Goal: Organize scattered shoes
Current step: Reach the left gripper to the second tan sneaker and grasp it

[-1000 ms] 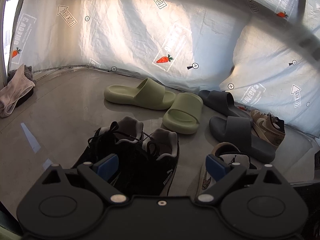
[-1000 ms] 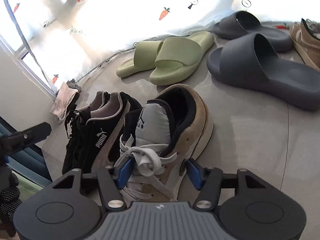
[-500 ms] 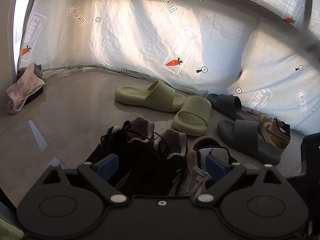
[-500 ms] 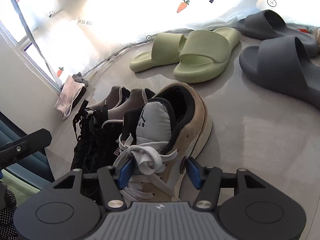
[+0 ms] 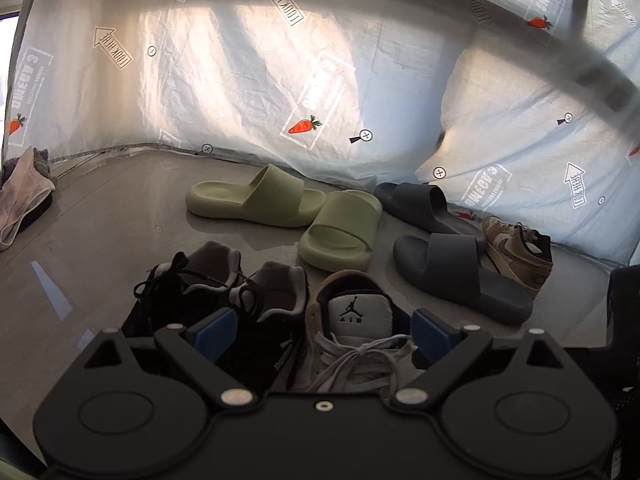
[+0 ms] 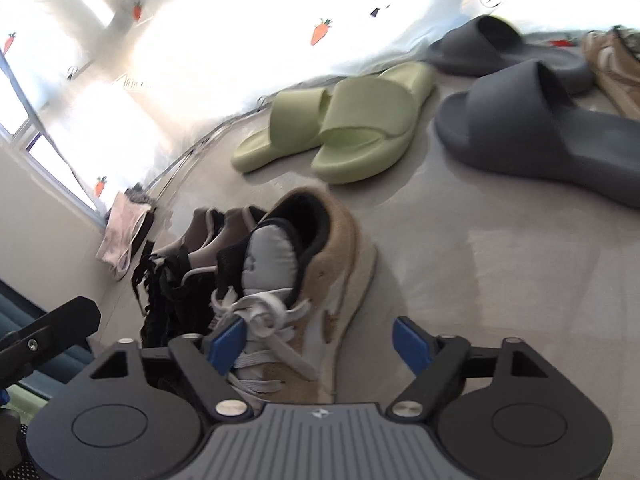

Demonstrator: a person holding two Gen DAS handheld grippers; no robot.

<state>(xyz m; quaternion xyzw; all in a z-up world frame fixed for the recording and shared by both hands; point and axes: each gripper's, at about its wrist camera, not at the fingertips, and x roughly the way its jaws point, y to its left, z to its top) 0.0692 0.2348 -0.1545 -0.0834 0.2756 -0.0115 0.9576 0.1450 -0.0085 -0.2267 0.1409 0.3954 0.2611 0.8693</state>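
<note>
Resting beside black sneakers [image 6: 176, 280], tan high-top [image 6: 320, 272] (grey tongue), both tongs [image 6: 322, 344] [image 5: 322, 326] wide.

My left tongs [image 5: 322, 330]: black body, blue pads [image 5: 212, 334], silver screws. My right tongs [image 6: 322, 344]: black arms, grey ribbed centre plate, blue pads [image 6: 228, 344], silver screws.

Glossy grey floor [image 5: 120, 248] bearing black sneakers [image 5: 224, 312] and tan sneaker [image 5: 356, 344] nearest the gripper, green slides [image 5: 304, 216] and grey slides [image 5: 452, 256] beyond.
</note>
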